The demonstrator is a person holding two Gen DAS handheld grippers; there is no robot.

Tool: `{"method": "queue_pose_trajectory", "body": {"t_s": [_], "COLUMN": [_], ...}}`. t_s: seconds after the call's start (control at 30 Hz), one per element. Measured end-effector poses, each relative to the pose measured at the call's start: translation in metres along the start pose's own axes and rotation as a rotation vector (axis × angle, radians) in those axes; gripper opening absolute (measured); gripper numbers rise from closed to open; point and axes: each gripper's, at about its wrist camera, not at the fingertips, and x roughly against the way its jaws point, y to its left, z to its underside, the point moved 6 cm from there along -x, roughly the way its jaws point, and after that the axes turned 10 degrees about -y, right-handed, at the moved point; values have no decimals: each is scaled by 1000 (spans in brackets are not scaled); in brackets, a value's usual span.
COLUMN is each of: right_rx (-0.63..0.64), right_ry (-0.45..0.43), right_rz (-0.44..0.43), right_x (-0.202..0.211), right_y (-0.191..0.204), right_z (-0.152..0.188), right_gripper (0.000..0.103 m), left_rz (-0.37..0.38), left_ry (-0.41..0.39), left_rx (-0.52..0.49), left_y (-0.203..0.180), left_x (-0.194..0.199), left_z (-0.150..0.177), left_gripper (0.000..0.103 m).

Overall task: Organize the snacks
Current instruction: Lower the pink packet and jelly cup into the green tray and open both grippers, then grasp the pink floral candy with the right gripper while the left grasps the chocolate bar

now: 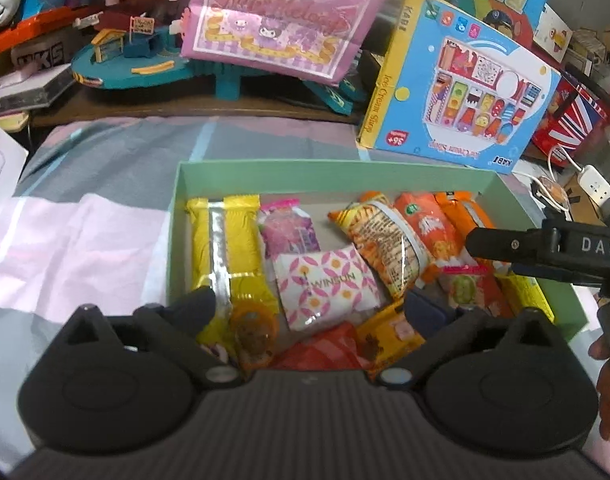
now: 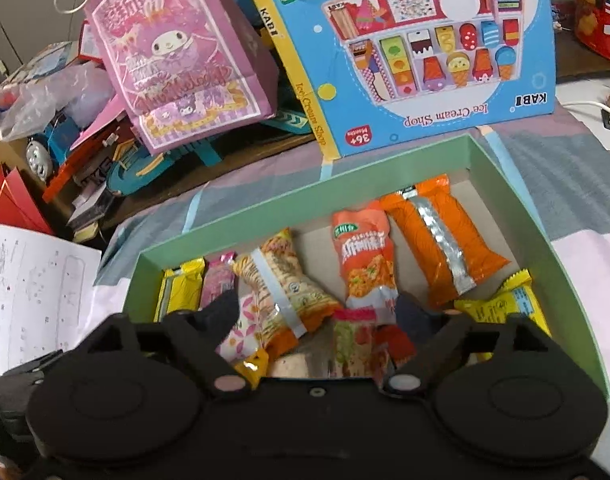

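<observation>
A pale green cardboard box lies on the bedspread and holds several snack packets. Among them are a long yellow packet, a pink-and-white WINSUN packet and orange noodle packets. My left gripper hangs open over the near end of the box, its jaws wide and gripping nothing. In the right wrist view the box shows a long orange packet and a yellow packet. My right gripper is open above the packets, holding nothing. Its black body juts in over the box's right side.
A blue Ice Cream Shop toy box leans just behind the green box. A pink paper gift bag and plastic toys crowd the shelf behind. White paper lies left of the box. A power strip lies at the right.
</observation>
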Motion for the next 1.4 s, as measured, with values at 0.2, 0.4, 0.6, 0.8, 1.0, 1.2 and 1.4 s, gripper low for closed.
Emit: {"method": "queue_pose_trajectory", "body": {"t_s": [0.2, 0.4, 0.6, 0.8, 1.0, 1.2, 1.4], "right_rx": [27, 41, 40, 26, 1, 4, 67], "right_ry": [-14, -35, -56, -44, 16, 85, 160], "right_rz": [-7, -18, -30, -46, -56, -102, -141], "right_x": [25, 55, 89, 114, 117, 102, 76], "right_y": [11, 21, 22, 16, 7, 14, 35], "right_z": [5, 8, 18, 42, 74, 98, 113], "right_gripper": [96, 103, 103, 103, 103, 57, 39], "left_rz": [9, 22, 42, 51, 48, 63, 19], "left_ry": [-7, -22, -15, 46, 137, 182, 175], "left_rx": [0, -8, -28, -51, -73, -129, -192], "left_y": [-6, -16, -23, -25, -30, -49, -52], "left_x": [21, 47, 78, 98, 91, 77, 64], "left_z": [5, 10, 31, 72, 113, 141, 151], "left_gripper": [103, 103, 103, 103, 103, 103, 103]}}
